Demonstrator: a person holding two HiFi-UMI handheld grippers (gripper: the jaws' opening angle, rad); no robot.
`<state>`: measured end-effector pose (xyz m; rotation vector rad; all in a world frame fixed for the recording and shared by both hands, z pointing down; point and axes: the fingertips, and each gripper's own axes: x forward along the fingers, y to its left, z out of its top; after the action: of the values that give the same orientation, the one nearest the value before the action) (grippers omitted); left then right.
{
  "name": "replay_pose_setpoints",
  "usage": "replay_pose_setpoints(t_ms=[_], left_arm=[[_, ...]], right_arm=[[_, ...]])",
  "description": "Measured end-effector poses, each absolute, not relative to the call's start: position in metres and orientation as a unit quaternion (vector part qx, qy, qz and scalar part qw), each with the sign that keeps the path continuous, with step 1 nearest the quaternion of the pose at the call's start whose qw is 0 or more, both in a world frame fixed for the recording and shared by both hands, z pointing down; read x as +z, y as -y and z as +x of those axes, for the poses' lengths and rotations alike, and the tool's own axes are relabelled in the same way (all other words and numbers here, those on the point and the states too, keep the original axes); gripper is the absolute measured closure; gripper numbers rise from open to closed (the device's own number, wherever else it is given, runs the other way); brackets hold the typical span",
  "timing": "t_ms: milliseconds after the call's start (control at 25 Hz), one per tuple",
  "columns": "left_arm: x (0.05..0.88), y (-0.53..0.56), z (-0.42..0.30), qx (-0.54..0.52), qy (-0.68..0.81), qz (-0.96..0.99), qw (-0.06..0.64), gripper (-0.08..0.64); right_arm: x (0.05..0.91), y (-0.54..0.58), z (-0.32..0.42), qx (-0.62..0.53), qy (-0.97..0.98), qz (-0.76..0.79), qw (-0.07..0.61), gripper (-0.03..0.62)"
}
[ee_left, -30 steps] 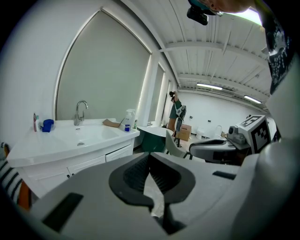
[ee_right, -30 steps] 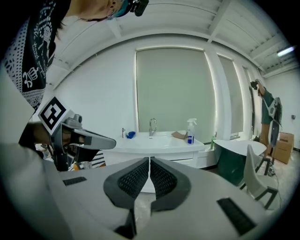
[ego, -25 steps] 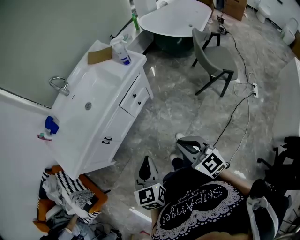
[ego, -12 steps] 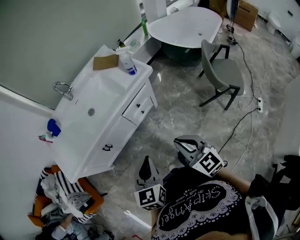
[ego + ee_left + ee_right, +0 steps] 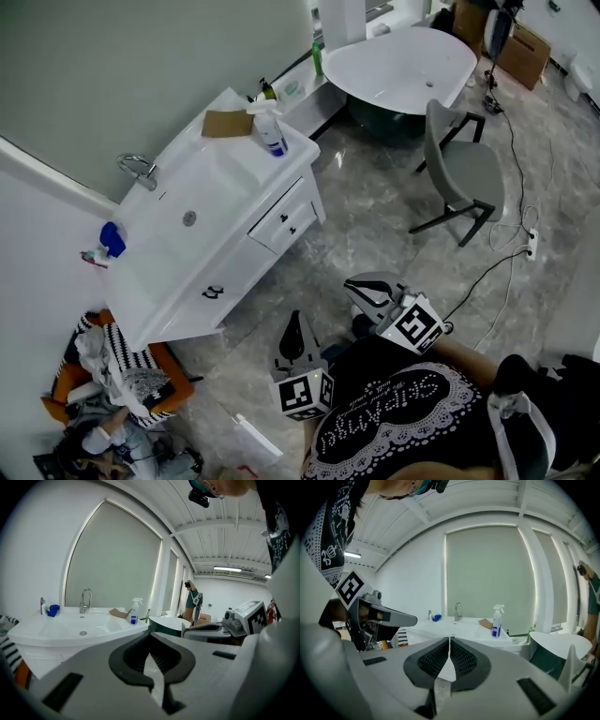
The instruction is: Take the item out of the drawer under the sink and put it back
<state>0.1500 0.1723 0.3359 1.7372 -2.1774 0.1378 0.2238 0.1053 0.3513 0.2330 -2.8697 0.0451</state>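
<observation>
The white sink vanity (image 5: pixel 246 258) fills the upper left of the head view, and everything below is placed from it. Beyond its far end stands a white bathtub (image 5: pixel 398 56). A grey chair (image 5: pixel 464 173) sits off the same end, out on the marble floor. At its near end, a basket (image 5: pixel 122 380) of striped cloth and clutter rests on the floor.

On the vanity's counter (image 5: pixel 150 267) a spray bottle (image 5: pixel 273 134) and a flat piece of cardboard (image 5: pixel 228 123) stand at the far end, and the faucet (image 5: pixel 139 168) is at the wall side of the basin.

In the vanity's front, a drawer (image 5: pixel 286 223) with two dark knobs is closed. A pair of dark handles (image 5: pixel 214 292) sits below the basin. The item is not visible; presumably it lies behind one of these closed fronts.

Both claws are out on the floor side of the vanity, well apart from it and pointing toward it. The left claw (image 5: pixel 295 323) (image 5: pixel 150 637) has its jaws together on nothing. The right claw (image 5: pixel 354 286) (image 5: pixel 449 641) is likewise closed and empty.

The drawer front runs lengthwise along the vanity and faces the claws. The left claw looks nearer the handles under the basin. The two seem about equally far from the knobbed drawer. Either claw would have to open before gripping a knob.
</observation>
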Motion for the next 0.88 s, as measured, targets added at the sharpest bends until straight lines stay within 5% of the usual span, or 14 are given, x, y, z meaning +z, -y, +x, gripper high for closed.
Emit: replay_pose_setpoints(t_ms=[880], left_arm=[[0.342, -0.108, 0.166, 0.106, 0.707, 0.678, 0.169, 0.555]], right_arm=[[0.338, -0.059, 0.232, 0.036, 0.988, 0.135, 0.070, 0.571]])
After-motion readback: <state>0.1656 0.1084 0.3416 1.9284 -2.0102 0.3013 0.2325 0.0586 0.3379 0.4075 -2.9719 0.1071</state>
